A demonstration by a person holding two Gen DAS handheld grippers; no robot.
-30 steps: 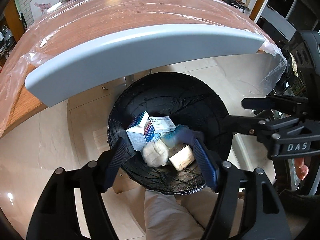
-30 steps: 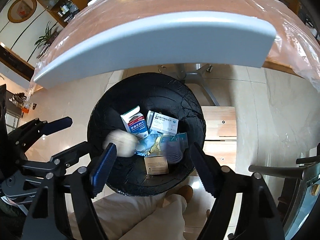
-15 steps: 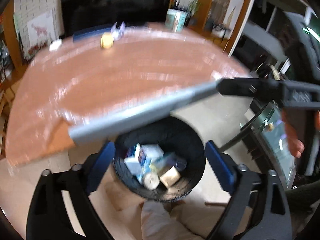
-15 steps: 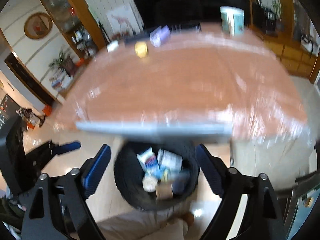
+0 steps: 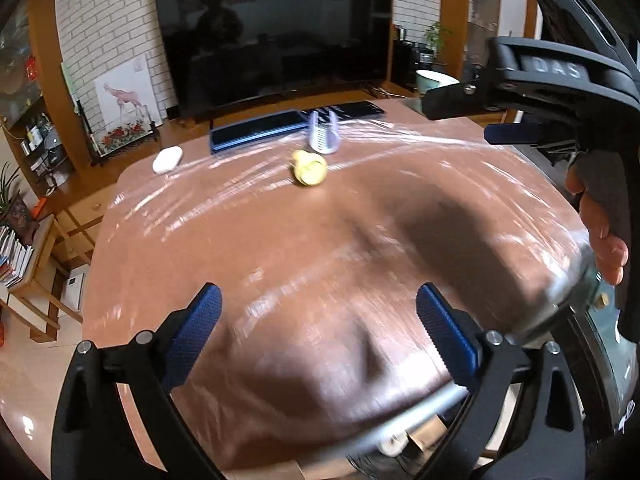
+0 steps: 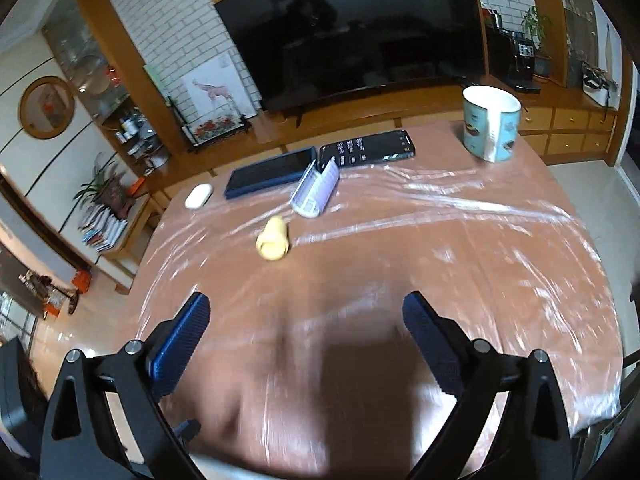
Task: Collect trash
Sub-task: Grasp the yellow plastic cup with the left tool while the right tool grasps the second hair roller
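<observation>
A small yellow cup-like piece of trash lies on its side on the plastic-covered brown table; it also shows in the right wrist view. A ribbed white-lilac cup lies just behind it, also seen in the right wrist view. My left gripper is open and empty above the table's near edge. My right gripper is open and empty, also over the near part of the table. The black trash bin peeks out below the table edge.
A blue tablet, a dark phone, a white mouse-like object and a blue patterned mug stand at the table's far side. A large TV is behind. The right gripper's body fills the left wrist view's right side.
Both grippers have risen from over the bin and now face the tabletop. The crumpled white wad dropped into the bin. Both stay open.
</observation>
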